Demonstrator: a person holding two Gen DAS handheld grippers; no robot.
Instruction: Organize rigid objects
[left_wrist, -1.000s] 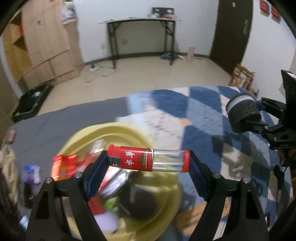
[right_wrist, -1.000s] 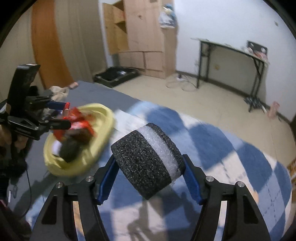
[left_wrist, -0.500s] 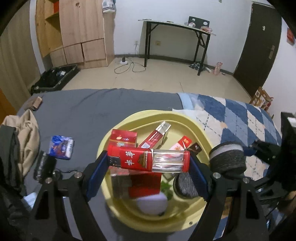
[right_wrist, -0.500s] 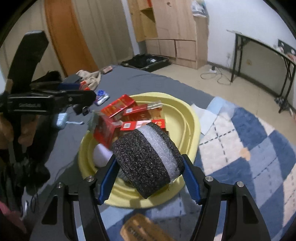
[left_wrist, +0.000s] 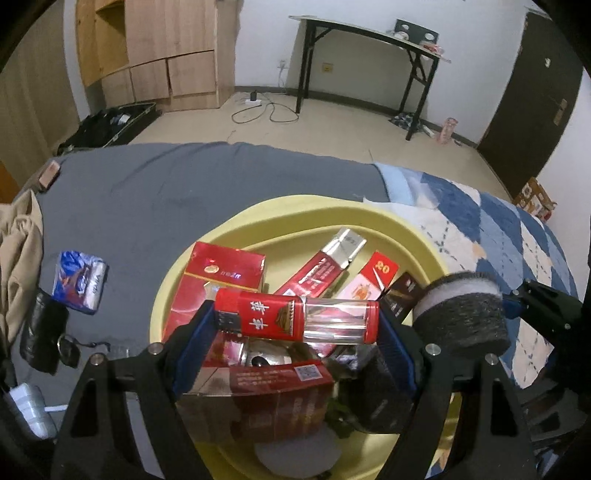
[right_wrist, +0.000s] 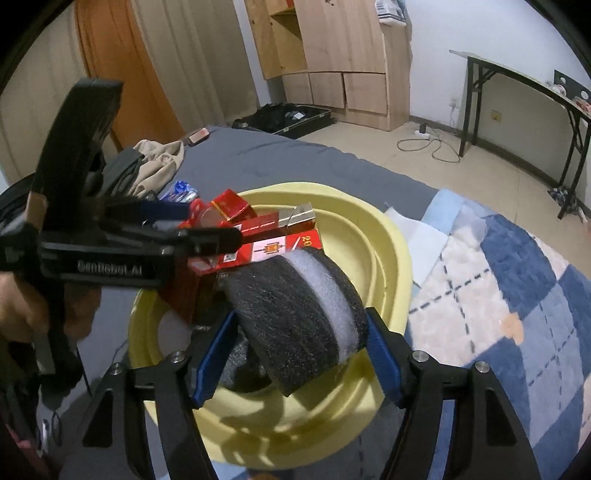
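My left gripper (left_wrist: 297, 325) is shut on a red and clear tube (left_wrist: 295, 320), held level above the yellow basin (left_wrist: 295, 210). The basin holds several red boxes (left_wrist: 221, 280) and a dark round object. My right gripper (right_wrist: 299, 347) is shut on a black and white foam roll (right_wrist: 295, 317), held over the basin's (right_wrist: 391, 251) near side. The roll also shows in the left wrist view (left_wrist: 461, 314), at the basin's right rim. The left gripper shows in the right wrist view (right_wrist: 207, 236), over the basin's left side.
The basin sits on a bed with a grey sheet (left_wrist: 147, 192) and a blue checked blanket (left_wrist: 498, 236). A blue packet (left_wrist: 79, 282), a black pouch (left_wrist: 42, 339) and beige clothing (left_wrist: 18, 251) lie left of the basin. A black table (left_wrist: 369, 59) and wooden cabinets (left_wrist: 155, 48) stand beyond.
Both grippers have swung left from over the checked blanket to over the yellow basin and come closer to it. Each still holds its object.
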